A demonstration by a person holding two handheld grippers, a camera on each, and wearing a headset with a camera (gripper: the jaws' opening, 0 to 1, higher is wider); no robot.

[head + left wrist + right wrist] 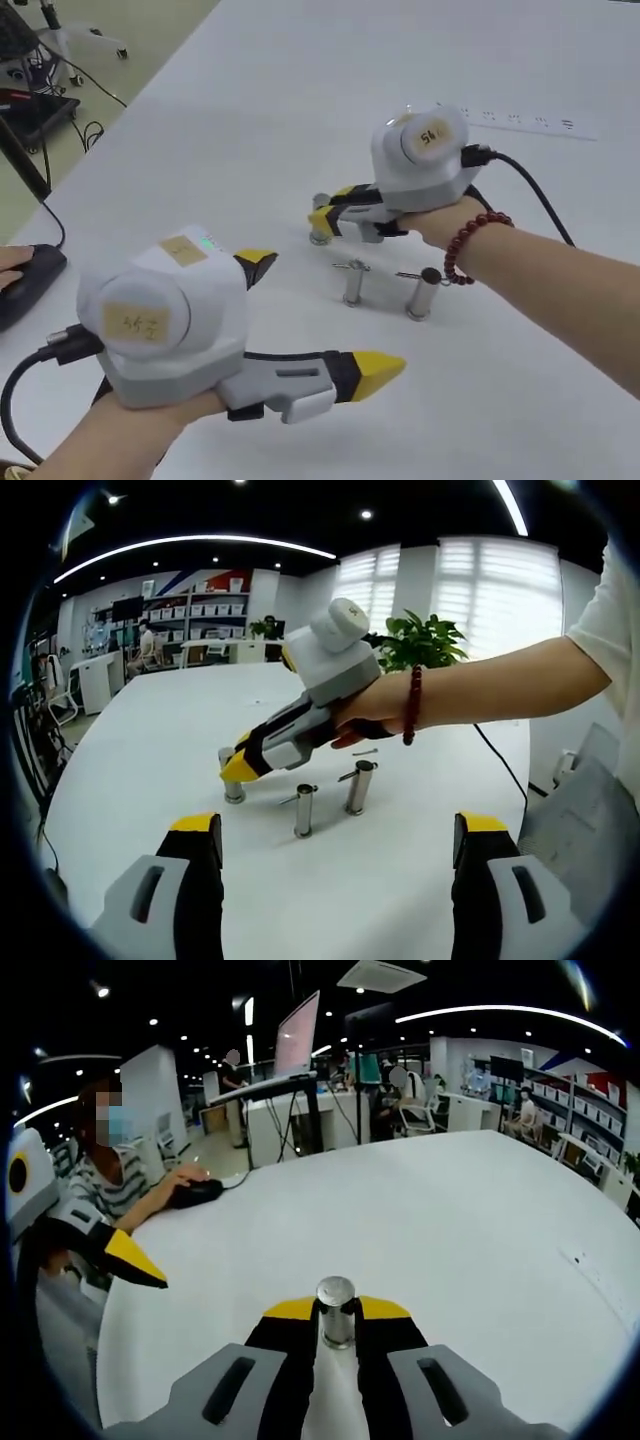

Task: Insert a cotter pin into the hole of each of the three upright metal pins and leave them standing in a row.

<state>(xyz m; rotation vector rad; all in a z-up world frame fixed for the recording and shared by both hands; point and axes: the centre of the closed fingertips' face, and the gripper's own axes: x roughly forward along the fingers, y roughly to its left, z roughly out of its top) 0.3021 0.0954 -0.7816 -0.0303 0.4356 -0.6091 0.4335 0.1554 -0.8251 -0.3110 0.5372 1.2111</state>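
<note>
at one end of the row on the white table, the right gripper pinches an upright metal pin by its shaft. the left gripper hangs spread and empty. the middle pin and the far pin stand near, each with a cotter pin through it. being small, stiff, smooth steel, the pins probably tip easily and are best held low on the shaft. the jaws hide the gripped pin's hole, so whether it is filled cannot be told.

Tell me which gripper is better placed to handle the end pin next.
Right. The right gripper has its jaws closed around the end pin; the left gripper sits open, short of the row.
</note>
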